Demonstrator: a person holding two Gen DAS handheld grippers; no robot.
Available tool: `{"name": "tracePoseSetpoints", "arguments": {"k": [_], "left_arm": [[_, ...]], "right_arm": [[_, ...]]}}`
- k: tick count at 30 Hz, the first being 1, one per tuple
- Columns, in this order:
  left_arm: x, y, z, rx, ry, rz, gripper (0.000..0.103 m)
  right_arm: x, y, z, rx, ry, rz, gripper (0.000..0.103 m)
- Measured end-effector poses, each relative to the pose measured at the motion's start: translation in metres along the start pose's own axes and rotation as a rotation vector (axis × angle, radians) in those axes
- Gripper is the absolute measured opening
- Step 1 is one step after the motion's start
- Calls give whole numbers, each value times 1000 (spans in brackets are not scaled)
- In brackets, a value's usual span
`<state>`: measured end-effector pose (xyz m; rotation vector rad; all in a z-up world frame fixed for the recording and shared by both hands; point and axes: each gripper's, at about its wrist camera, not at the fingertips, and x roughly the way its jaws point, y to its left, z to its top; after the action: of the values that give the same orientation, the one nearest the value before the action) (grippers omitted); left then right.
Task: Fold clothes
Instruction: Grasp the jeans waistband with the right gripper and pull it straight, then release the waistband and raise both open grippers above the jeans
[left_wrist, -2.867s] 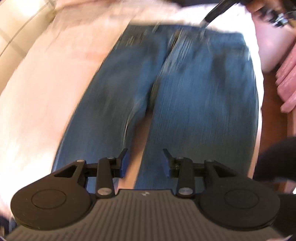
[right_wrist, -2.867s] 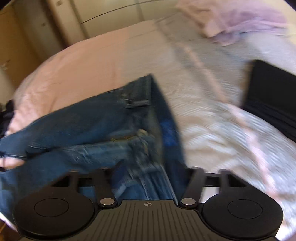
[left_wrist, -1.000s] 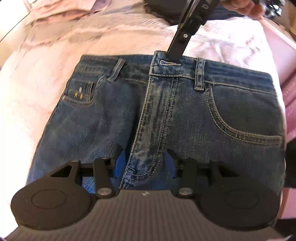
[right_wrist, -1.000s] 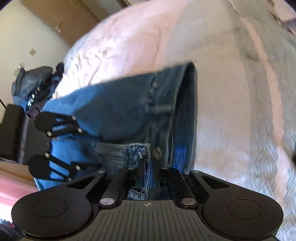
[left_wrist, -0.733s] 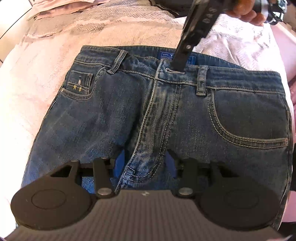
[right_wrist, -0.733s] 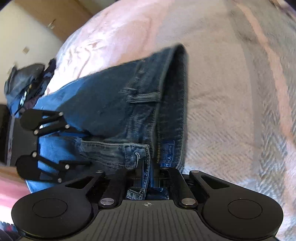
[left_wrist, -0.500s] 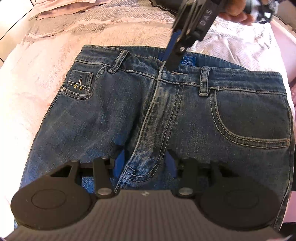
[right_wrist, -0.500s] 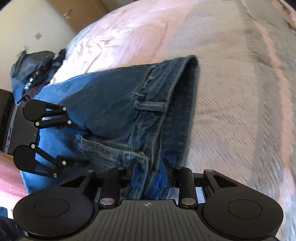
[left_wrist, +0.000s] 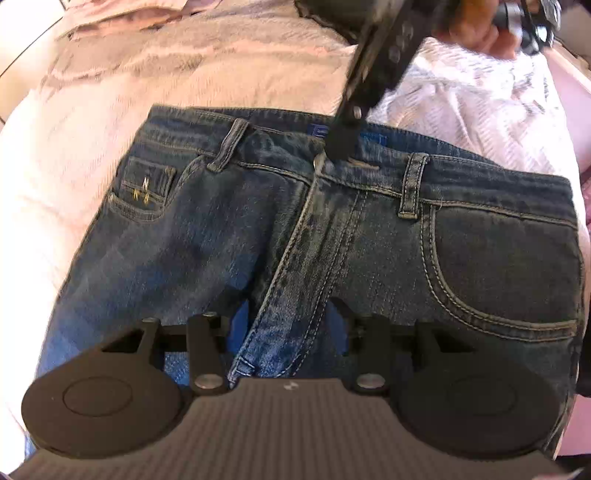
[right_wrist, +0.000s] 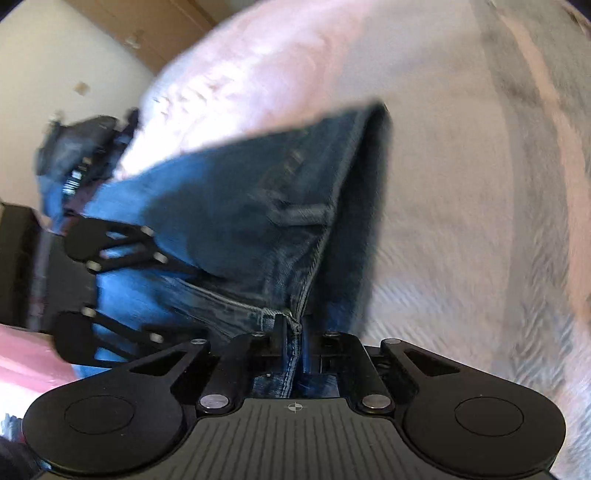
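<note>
A pair of blue jeans lies front side up on the pale pink bedspread, waistband at the far end. My left gripper is open, its fingers either side of the fly seam near the crotch. My right gripper is shut on the jeans' waistband at the button. In the left wrist view the right gripper comes down from the top onto the waistband centre. The left gripper shows at the left of the right wrist view, over the jeans.
A pink cloth lies at the far end of the bed. A dark item lies beyond the waistband. A heap of dark clothes sits past the bed's edge. A wooden cupboard stands at the wall.
My right gripper opened briefly half a second ago and has shut again on the waistband. My left gripper has stayed open at the crotch. The jeans have shifted little.
</note>
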<state>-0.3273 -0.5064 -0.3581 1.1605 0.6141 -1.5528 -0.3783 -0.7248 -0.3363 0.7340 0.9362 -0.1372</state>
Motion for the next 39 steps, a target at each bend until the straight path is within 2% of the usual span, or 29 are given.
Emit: {"name": "tracePoseSetpoints", "arguments": {"k": [3,6,10,16,20,24,26,28,31,33,34,35,39], "left_arm": [[-4,-1,-3,-31,14,9,40],[-30,0,-15,-95,20,37,41],[-68,3,-47,-201,71,104,41],[-126,18,-114,-376,175,224,43],[-160,32,-163,-441,216,285,45],[-187,42,-212,-419,251,310,49],[-200,49,-238,-404,246,304,59],[-212,55,-267,-389,239,296,65],[-225,65,-311,-366,239,274,71],[-236,71,-340,-343,247,265,76],[-243,74,-352,-337,251,266,78],[-249,77,-364,-339,256,270,79],[-268,87,-403,-382,289,300,80]], "right_arm": [[5,2,3,11,7,-11,6],[-6,16,8,-21,3,-56,9],[-29,35,7,-41,-18,-153,31],[-24,82,16,-54,-22,-141,32],[-21,113,22,-64,-24,-132,32],[-17,145,27,-73,-27,-126,32],[-13,168,26,-71,-42,-160,32],[-8,191,23,-68,-57,-195,32],[3,226,5,3,-76,-279,33],[11,248,-9,72,-74,-332,42],[15,260,-16,107,-72,-354,59],[19,272,-24,136,-71,-367,66],[30,316,-40,146,-31,-406,66]]}}
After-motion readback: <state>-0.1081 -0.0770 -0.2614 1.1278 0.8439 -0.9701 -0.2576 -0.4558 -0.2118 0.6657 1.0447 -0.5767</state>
